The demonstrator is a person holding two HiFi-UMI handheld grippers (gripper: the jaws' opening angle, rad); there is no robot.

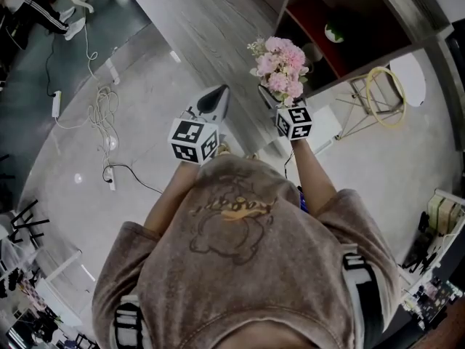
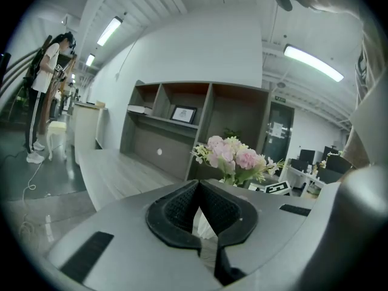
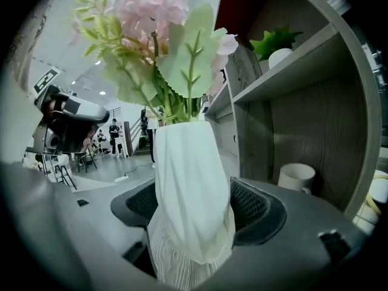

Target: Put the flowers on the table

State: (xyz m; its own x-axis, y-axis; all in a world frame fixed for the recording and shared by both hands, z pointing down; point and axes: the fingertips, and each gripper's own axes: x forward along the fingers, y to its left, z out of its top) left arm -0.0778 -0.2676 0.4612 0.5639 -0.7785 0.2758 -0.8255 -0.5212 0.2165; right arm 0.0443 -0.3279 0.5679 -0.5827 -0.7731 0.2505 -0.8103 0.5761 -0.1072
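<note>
Carrying flowers [image 1: 280, 67], your right gripper [image 1: 270, 93] jaws clamped on the wrap [image 3: 191, 180]; left gripper [image 1: 214, 102] jaws together, empty. Next, set them on table [image 1: 196, 20], upper centre.

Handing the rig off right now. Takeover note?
Left gripper: shut, empty, held beside the right one.
Right gripper: shut on the white wrap of the flowers, bouquet upright.
Flowers: held up near the end of the grey table, in front of the shelf unit, not set down.
Done: flowers in grip.
Left: set them on the table, open the jaws.
</note>
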